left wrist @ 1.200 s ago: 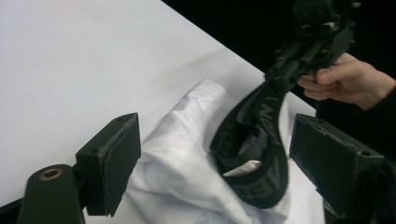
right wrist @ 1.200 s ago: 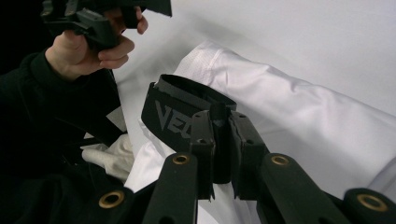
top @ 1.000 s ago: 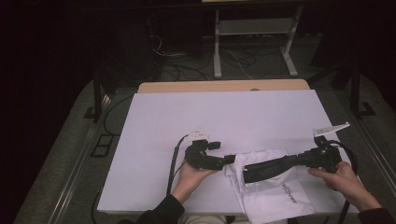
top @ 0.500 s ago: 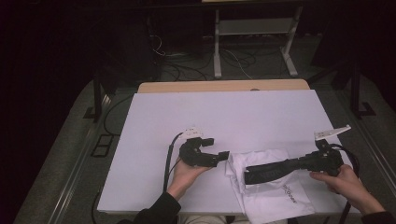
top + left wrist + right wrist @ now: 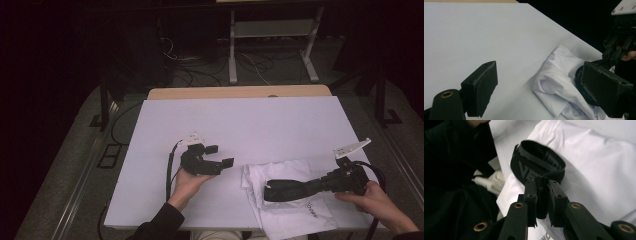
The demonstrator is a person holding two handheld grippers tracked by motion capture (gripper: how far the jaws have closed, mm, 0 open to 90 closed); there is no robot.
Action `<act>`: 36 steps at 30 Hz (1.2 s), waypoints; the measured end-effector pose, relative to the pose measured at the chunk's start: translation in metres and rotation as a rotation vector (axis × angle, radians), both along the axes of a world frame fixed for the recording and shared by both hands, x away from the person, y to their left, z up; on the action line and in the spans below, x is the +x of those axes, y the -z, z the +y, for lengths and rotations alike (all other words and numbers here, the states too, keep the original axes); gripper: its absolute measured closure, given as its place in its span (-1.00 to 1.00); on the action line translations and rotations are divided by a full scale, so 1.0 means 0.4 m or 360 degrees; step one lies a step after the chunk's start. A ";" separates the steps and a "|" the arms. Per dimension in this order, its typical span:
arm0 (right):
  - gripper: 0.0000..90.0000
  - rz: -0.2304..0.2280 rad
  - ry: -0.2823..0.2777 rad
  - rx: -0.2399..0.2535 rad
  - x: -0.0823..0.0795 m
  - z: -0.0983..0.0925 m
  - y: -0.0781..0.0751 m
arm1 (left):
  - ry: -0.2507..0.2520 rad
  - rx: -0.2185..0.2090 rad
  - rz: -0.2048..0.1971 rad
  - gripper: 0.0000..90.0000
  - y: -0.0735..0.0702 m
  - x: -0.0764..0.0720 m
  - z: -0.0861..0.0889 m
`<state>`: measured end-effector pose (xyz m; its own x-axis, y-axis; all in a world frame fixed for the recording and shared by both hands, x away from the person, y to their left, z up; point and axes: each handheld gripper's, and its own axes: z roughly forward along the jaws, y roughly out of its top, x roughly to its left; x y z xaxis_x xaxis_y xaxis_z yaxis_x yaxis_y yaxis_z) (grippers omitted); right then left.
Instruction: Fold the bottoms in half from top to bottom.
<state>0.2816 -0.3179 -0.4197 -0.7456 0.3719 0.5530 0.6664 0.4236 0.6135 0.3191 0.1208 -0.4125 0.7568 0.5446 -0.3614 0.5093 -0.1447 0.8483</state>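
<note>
White cloth (image 5: 287, 197) lies at the lower right of the high view on the table (image 5: 240, 125); the left gripper (image 5: 222, 156), jaws wide and empty, hovers left of it.

Left gripper view: cloth sits right of centre, just ahead of the open jaws.

Right gripper view: the right gripper (image 5: 541, 186) pinches a black band (image 5: 537, 163) at centre, over the cloth. That narrow pinch could slip, dropping the band.
</note>
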 end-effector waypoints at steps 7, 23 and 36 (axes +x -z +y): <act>0.65 0.0015 -0.0146 -0.0057 -0.020 0.016 0.009 | -0.0023 -0.0050 0.0023 -0.72 0.013 0.002 0.017; 0.59 0.0067 -0.0326 -0.0225 -0.064 0.019 0.047 | 0.0024 -0.0026 0.0050 -0.72 0.035 -0.001 -0.001; -0.13 0.0046 -0.0229 -0.0185 -0.043 0.021 0.011 | 0.0010 -0.0027 0.0032 -0.72 0.035 0.001 0.006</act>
<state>0.2643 -0.3093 -0.4240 -0.7800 0.3252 0.5346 0.6105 0.5829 0.5362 0.3194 0.1231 -0.4265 0.7525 0.5338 -0.3857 0.5255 -0.1336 0.8403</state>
